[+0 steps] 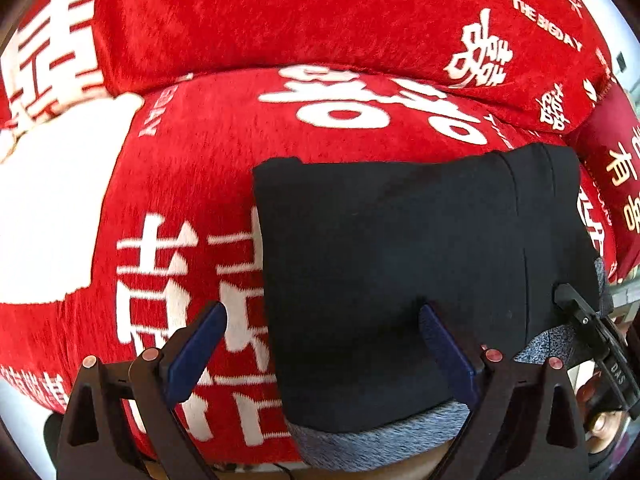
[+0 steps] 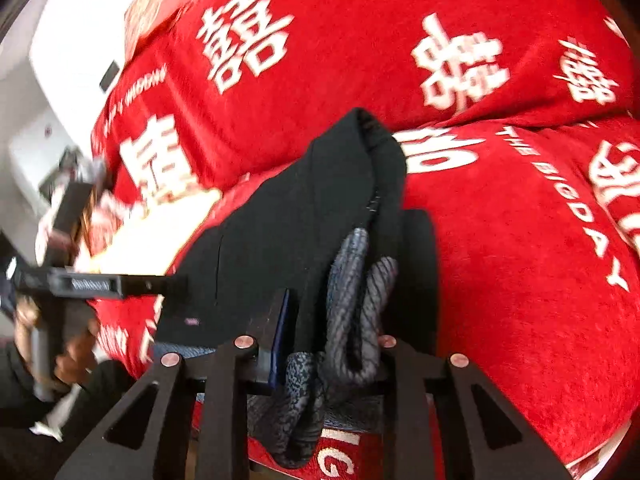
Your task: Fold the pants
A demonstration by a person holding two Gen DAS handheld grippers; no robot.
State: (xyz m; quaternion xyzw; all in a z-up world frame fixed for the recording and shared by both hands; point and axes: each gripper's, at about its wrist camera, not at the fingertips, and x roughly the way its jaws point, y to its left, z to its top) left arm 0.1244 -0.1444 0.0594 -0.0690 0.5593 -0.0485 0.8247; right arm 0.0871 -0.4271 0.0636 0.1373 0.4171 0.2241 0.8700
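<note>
Red sofa cover [image 1: 224, 152]; our right gripper [image 2: 328, 344] pinches the pants [image 2: 280, 216] at twelve o'clock; left gripper [image 1: 320, 344] gapes empty.

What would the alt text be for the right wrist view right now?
The right tongs are shut on the grey waistband of black pants, lifting that edge off a red printed sofa cover. At left, the left tongs hover over the pants.
</note>
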